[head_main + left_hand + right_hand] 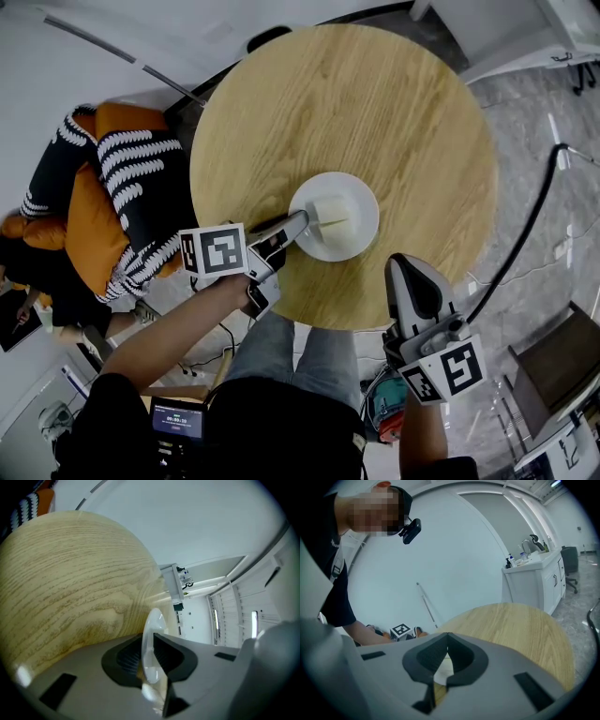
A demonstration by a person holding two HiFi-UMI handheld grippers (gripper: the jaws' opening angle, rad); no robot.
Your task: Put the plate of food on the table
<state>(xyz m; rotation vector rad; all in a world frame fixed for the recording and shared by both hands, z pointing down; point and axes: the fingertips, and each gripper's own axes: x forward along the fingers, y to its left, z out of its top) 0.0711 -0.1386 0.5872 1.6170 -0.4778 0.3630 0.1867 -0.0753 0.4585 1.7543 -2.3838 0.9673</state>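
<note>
Plate (364,199) job near done. Nearest, right gripper (405,262) pressed shut, empty, off the 5 o'clock edge of table (375,103). Beyond, left gripper (300,222) pinching plate rim at 8 o'clock, plate seemingly flat toward 6 o'clock of table. Release fully, back out level, no dragging.

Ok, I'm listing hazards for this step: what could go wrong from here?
The left gripper has the plate's rim between its jaws. Pulling back before they clear it could drag the plate toward the table edge. Lifting at that rim could tilt the plate and slide the food off.
</note>
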